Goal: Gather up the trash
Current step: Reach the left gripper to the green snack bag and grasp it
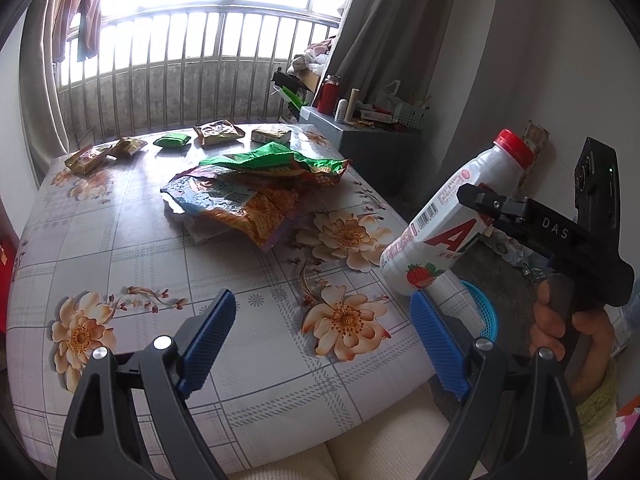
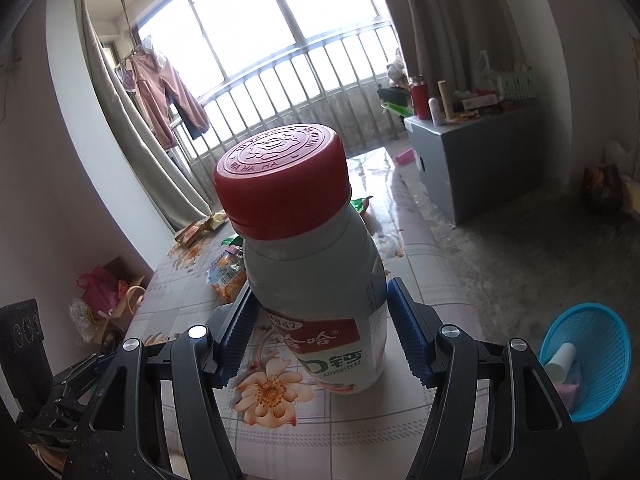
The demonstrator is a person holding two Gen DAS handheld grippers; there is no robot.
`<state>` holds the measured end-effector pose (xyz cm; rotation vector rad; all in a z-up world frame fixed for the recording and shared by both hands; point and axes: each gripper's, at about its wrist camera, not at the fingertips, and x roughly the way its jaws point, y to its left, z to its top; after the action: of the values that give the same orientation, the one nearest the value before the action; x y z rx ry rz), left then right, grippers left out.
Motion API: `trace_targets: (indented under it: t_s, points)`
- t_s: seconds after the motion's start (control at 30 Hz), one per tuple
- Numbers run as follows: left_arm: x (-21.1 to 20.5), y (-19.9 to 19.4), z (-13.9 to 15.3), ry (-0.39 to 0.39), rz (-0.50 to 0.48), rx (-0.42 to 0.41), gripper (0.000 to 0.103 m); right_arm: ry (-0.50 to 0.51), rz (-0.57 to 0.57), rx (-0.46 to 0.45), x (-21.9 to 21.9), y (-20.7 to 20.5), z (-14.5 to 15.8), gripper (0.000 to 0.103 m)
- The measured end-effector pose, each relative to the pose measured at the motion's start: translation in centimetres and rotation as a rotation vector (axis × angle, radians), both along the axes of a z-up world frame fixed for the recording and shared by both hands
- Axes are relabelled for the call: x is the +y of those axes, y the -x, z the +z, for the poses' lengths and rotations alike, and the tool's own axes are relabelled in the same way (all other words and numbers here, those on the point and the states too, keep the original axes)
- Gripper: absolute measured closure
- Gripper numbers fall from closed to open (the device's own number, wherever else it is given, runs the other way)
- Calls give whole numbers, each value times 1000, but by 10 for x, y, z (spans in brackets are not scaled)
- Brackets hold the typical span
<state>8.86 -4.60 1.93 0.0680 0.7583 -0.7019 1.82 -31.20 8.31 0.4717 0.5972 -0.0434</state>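
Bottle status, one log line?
right gripper: shut on bottle, lifted | left gripper: open, empty | blue basket: beside table

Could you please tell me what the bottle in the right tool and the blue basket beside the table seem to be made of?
Bottle: apparently opaque white plastic, smooth and slightly glossy, with a printed label and a moulded red cap bearing embossed lettering. Blue basket: likely moulded plastic, judging by its uniform bright colour and fine open mesh wall.

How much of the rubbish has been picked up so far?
Some looks done: the blue basket beside the table already holds a few scraps. In hand: the right gripper grips a white bottle, lifted off the table. Left: the crumpled wrappers and small packets on the tablecloth; the left gripper is open.
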Motion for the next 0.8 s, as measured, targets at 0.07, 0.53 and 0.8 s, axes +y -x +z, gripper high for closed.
trace_targets:
  t_s: [0.07, 0.53, 0.8]
  points:
    - [0, 0, 0, 1, -1, -1, 16, 2, 2, -1, 0, 0, 0, 42]
    - [-3, -18, 13, 60, 18, -27, 16, 7, -14, -29, -15, 6, 9, 43]
    - [-6, -95, 21, 343, 73, 162, 16, -31, -21, -35, -25, 8, 5, 43]
